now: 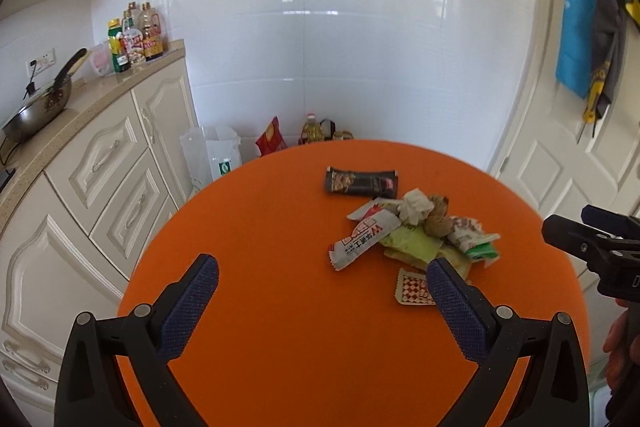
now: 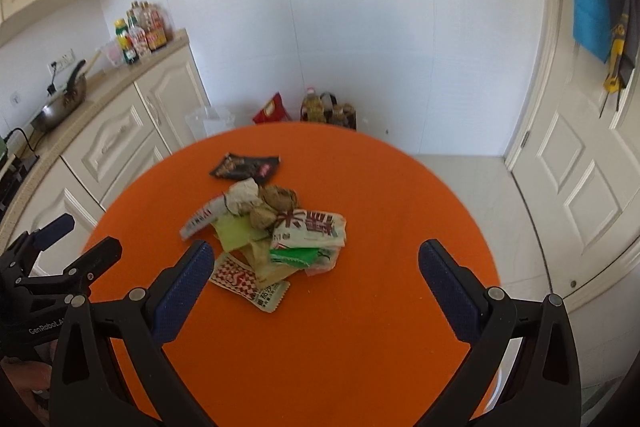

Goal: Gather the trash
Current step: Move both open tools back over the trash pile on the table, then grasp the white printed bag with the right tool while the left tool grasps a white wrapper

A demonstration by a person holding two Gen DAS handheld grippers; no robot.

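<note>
While nothing is yet being gripped, the left gripper (image 1: 322,277) and right gripper (image 2: 312,259) are being held spread wide above the near edge of the orange table (image 2: 360,339), apparently so either can be closed on a wrapper. The trash pile (image 2: 272,231) is lying heaped toward the middle, the black wrapper (image 2: 245,167) just beyond it toward the far edge, possibly touching.

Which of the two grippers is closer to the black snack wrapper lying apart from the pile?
Neither clearly. The black wrapper lies beyond the trash pile from both. The left gripper is below-left of it, the right gripper below-right; both open, well short.
</note>
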